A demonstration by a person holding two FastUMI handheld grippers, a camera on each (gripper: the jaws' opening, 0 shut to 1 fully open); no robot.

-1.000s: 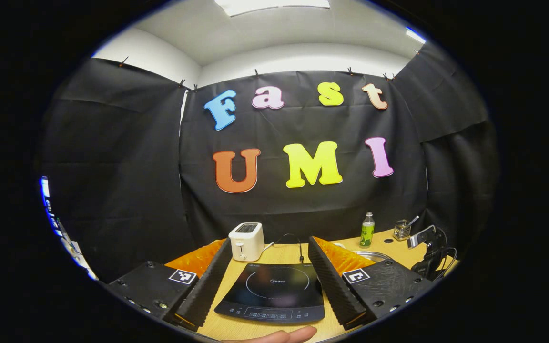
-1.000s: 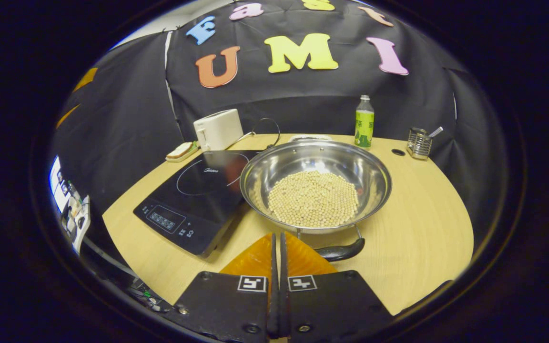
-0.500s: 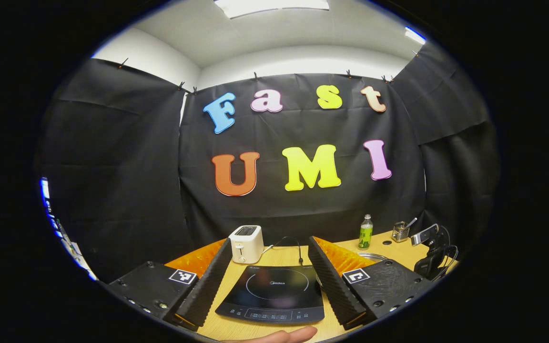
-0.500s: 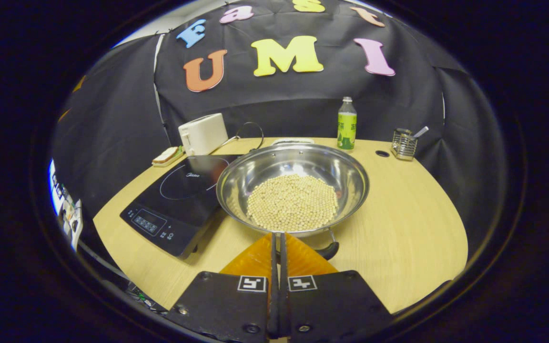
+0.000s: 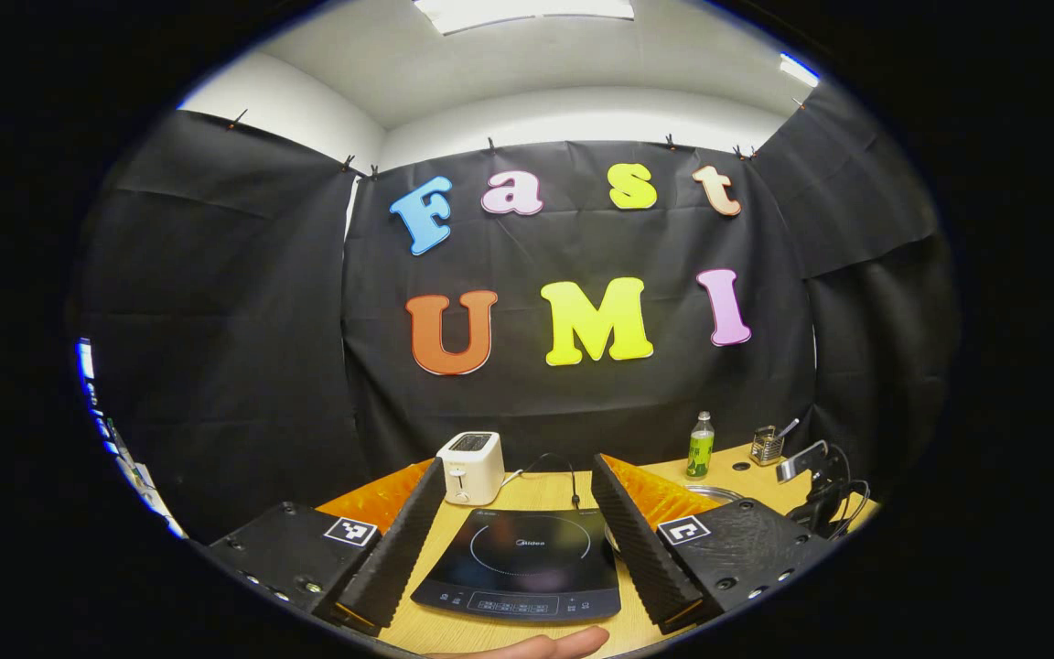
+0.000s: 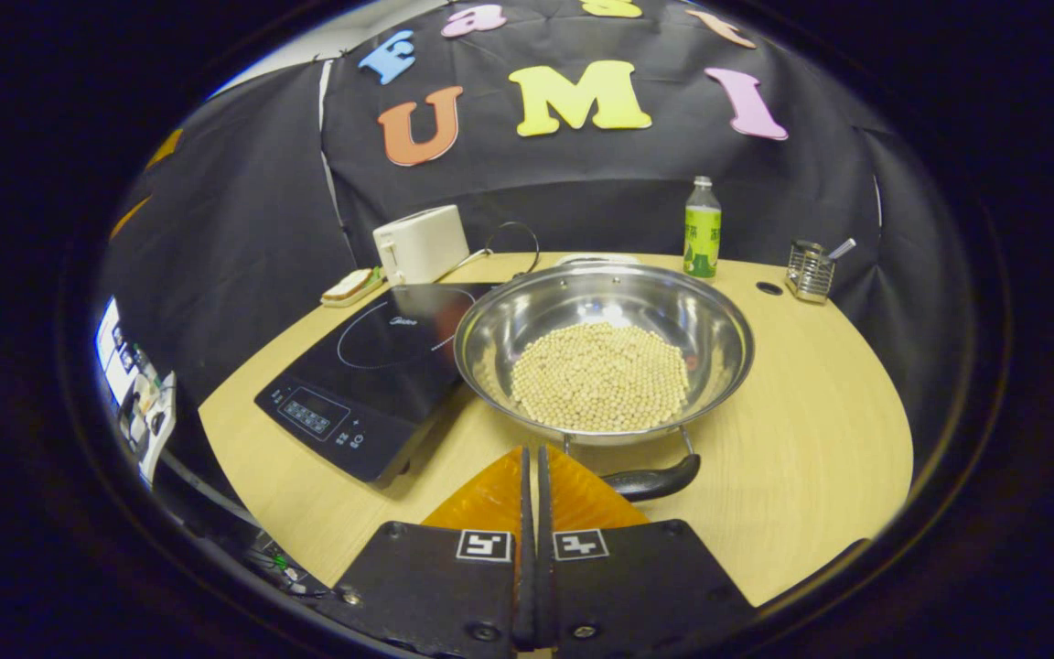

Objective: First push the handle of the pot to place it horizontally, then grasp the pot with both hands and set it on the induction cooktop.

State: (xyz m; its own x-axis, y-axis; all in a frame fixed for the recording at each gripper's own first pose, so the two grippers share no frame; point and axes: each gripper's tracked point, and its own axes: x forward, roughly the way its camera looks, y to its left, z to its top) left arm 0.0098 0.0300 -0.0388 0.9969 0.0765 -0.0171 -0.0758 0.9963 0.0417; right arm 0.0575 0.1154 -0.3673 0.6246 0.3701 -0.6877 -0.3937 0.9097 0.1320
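two grippers: my left gripper [image 5: 516, 526] spread over the induction cooktop [image 5: 521, 564], right gripper [image 6: 532, 458] pressed together, seemingly just short of the pot [image 6: 604, 363] handle [image 6: 653, 482].

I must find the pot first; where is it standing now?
In the right gripper view the pot stands on the table, beside the induction cooktop, just ahead of the right tongs.

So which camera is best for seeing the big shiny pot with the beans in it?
The right gripper view: the whole steel pot shows, with its pale beans and black handle. The left gripper view catches just a sliver of its rim behind a finger.
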